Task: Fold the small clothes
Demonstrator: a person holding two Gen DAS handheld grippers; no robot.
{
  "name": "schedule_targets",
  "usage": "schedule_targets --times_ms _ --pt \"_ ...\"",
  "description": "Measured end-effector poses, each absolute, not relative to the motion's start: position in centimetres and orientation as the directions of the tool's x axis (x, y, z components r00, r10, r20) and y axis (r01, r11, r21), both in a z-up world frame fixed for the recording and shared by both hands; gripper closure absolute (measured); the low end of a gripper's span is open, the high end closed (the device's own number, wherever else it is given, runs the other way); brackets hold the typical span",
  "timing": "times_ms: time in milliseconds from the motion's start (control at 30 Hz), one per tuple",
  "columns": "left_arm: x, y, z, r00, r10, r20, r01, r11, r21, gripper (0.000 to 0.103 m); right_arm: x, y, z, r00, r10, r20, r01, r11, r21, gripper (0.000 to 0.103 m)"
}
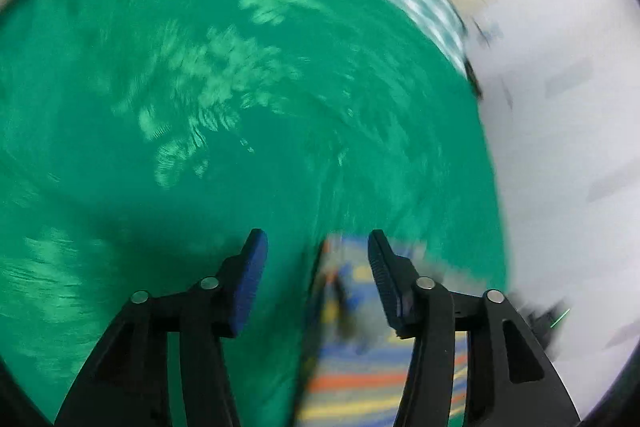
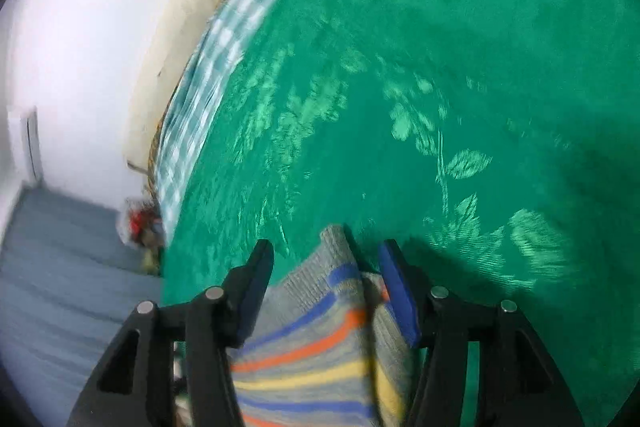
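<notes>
On the green leaf-patterned cloth (image 2: 400, 107) lay the striped knit garment (image 2: 320, 339), between the parted fingers of both the left gripper (image 1: 318, 247) and the right gripper (image 2: 326, 259), neither pad pressing it. A fold seemed laid down and released; how many folds remained could not be told, since blur hid the garment's outline.

- Left wrist camera peers steeply down, close over the green bedspread (image 1: 240, 87).
- Right wrist camera does likewise.
- Both share the bedspread and its checked border (image 2: 208, 75).
</notes>
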State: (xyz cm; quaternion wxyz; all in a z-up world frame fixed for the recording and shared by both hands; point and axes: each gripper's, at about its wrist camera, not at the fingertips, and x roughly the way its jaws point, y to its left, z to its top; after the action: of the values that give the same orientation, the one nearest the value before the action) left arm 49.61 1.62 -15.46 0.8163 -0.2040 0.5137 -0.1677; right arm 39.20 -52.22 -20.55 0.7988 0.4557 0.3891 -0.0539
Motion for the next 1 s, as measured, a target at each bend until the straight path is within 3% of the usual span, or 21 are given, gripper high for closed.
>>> schedule_targets --times_ms 33,100,167,267,333,367,467,533,600,800,1000 --pt "48.4 1.1 -15.0 0.423 -0.466 -0.777 0.12 0.879 -0.462 0.038 38.9 -51.5 -19.5 0.673 0.246 -0.698 0.421 0.648 0.635 0.047" --pt "43.4 -0.9 -14.3 0.438 -0.442 -0.783 0.285 0.894 -0.345 0.018 37.9 -48.6 -17.3 0.63 0.199 -0.751 0.321 0.814 0.485 0.047" --pt "39.7 -2.4 -15.3 0.438 -0.412 -0.799 0.366 0.894 -0.26 0.009 36.2 -44.8 -16.2 0.593 0.183 -0.784 0.179 0.919 0.35 0.045" --pt "35.2 -2.5 -18.7 0.439 -0.297 -0.848 0.377 0.917 -0.126 0.014 33.0 -39.7 -17.5 0.529 0.172 -0.831 -0.003 0.98 0.201 0.042" --pt "34.3 0.1 -19.3 0.487 -0.258 -0.834 0.295 0.948 -0.121 0.014 30.6 -38.7 -19.1 0.503 0.059 -0.862 -0.015 0.998 0.059 0.044" --pt "34.3 1.8 -19.3 0.534 -0.23 -0.813 0.234 0.965 -0.12 0.009 29.5 -39.0 -19.2 0.531 0.007 -0.848 0.003 1.0 0.011 0.043" --pt "35.1 6.3 -20.0 0.65 -0.086 -0.755 0.043 0.996 -0.077 0.0 28.5 -41.8 -18.5 0.588 -0.08 -0.805 0.127 0.992 -0.006 0.021" --pt "36.6 8.4 -23.3 0.59 -0.046 -0.806 -0.021 0.997 -0.071 0.0 29.2 -43.7 -18.8 0.587 -0.156 -0.794 0.216 0.976 -0.032 0.0" --pt "36.2 8.8 -23.0 0.617 -0.073 -0.784 -0.015 0.994 -0.104 0.0 30.3 -45.2 -22.1 0.465 -0.212 -0.859 0.25 0.963 -0.103 0.0" --pt "36.3 7.1 -23.8 0.613 0.031 -0.789 -0.019 1.0 0.025 0.0 29.6 -44.6 -22.1 0.515 -0.241 -0.823 0.238 0.962 -0.132 0.0" --pt "36.8 7.4 -23.7 0.61 0.016 -0.792 -0.019 1.0 0.005 0.0 30.2 -45.1 -22.4 0.518 -0.236 -0.822 0.24 0.963 -0.125 0.0"
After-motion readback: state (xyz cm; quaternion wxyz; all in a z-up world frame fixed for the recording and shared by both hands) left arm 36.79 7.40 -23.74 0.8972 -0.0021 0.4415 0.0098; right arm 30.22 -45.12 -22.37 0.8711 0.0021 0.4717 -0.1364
